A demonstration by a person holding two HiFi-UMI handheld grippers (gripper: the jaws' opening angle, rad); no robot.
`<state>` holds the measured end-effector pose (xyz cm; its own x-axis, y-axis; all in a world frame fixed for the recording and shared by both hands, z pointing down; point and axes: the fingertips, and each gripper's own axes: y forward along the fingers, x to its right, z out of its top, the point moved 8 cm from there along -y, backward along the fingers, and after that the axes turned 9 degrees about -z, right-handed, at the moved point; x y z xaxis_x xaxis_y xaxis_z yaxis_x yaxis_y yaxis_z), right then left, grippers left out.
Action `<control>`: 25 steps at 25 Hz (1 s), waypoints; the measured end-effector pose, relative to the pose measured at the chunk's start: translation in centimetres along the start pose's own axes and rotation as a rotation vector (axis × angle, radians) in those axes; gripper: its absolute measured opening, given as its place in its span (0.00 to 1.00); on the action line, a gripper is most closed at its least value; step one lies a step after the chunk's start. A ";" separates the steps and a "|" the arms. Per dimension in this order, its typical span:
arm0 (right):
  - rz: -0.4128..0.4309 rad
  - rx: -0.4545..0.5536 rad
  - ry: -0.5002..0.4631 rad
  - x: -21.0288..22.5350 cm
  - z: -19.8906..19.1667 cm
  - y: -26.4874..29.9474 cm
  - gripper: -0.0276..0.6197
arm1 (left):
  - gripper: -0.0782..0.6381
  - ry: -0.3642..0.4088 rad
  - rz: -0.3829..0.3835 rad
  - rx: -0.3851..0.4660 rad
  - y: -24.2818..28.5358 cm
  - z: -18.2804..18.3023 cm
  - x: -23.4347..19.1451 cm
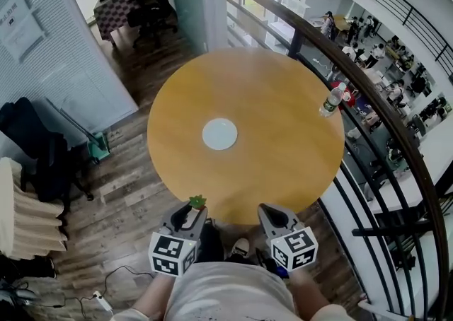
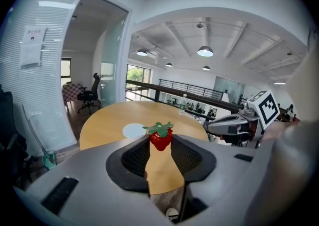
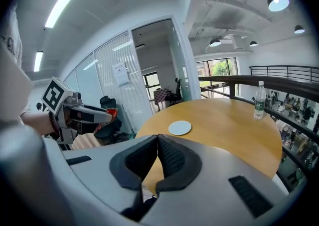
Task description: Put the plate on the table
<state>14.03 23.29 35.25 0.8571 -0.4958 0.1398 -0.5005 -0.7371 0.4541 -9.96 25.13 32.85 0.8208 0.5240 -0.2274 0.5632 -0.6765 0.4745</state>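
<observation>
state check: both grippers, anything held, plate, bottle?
left gripper: shut on the strawberry, gripped at the jaw tips
strawberry: upright, leaves on top, pinched between the left jaws
right gripper: shut, empty
plate: flat on the table, empty, no gripper touching it
bottle: upright, capped, near the table's edge

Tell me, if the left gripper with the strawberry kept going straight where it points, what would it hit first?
Probably the bare top of the table, just past its near edge. The white plate lies farther on, slightly off that line, though depth is hard to judge.
</observation>
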 end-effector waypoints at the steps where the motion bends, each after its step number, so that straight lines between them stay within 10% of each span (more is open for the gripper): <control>1: -0.008 -0.002 0.004 0.1 0.2 0.5 0.08 | 0.31 0.002 -0.008 -0.002 0.4 0.2 -0.5; 14: -0.114 -0.009 0.033 0.3 5.3 10.1 0.08 | 0.31 0.129 -0.112 -0.030 5.9 5.5 -10.7; 25: -0.225 -0.023 0.054 0.8 8.2 13.4 0.08 | 0.31 0.075 -0.230 -0.074 10.1 7.3 -15.4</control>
<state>7.05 9.22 34.20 0.9524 -0.2945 0.0790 -0.2936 -0.8154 0.4990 -16.20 6.39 34.92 0.6607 0.6987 -0.2743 0.7238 -0.4963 0.4793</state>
